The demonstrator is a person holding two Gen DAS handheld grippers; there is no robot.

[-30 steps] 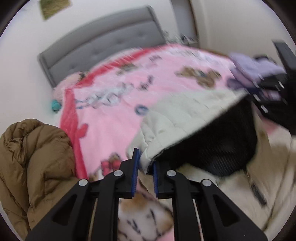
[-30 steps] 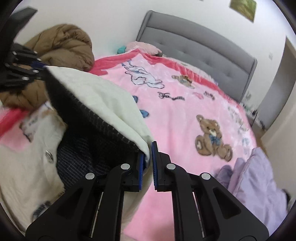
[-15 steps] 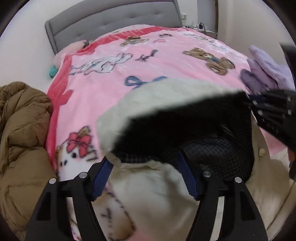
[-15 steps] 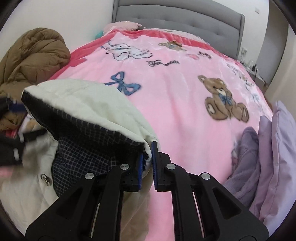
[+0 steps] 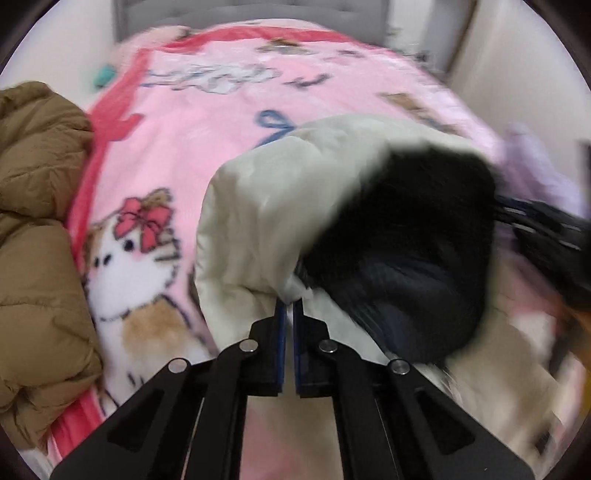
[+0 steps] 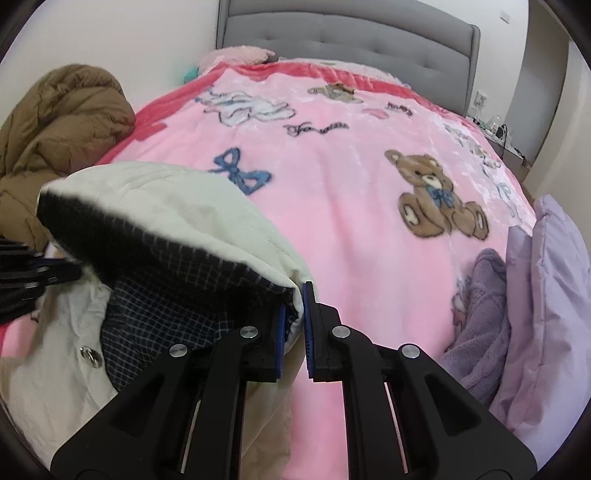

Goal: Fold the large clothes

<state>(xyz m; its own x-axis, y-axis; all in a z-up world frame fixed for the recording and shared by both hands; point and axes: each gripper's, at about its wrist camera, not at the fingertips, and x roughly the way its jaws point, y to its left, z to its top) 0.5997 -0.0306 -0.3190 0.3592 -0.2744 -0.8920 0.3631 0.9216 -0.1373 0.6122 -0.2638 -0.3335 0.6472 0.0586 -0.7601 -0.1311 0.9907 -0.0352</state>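
Observation:
A cream quilted jacket (image 5: 273,206) with a dark checked lining (image 6: 177,280) lies at the near end of the bed, its hem lifted. My left gripper (image 5: 290,302) is shut on one corner of the hem. My right gripper (image 6: 295,291) is shut on the other corner (image 6: 291,317). The lifted flap arches between them, showing the lining (image 5: 406,251) underneath. The jacket's lower body with a metal snap (image 6: 88,356) rests on the bed. Each gripper shows at the edge of the other's view.
A pink cartoon blanket (image 6: 351,177) covers the bed, with a grey headboard (image 6: 347,33) behind. A brown puffer coat (image 5: 37,221) is piled at the left edge. Lilac clothes (image 6: 535,295) lie at the right. White walls surround the bed.
The left gripper was open around the hem half a second ago and is now shut on it. Both grippers have carried the flap farther up the bed.

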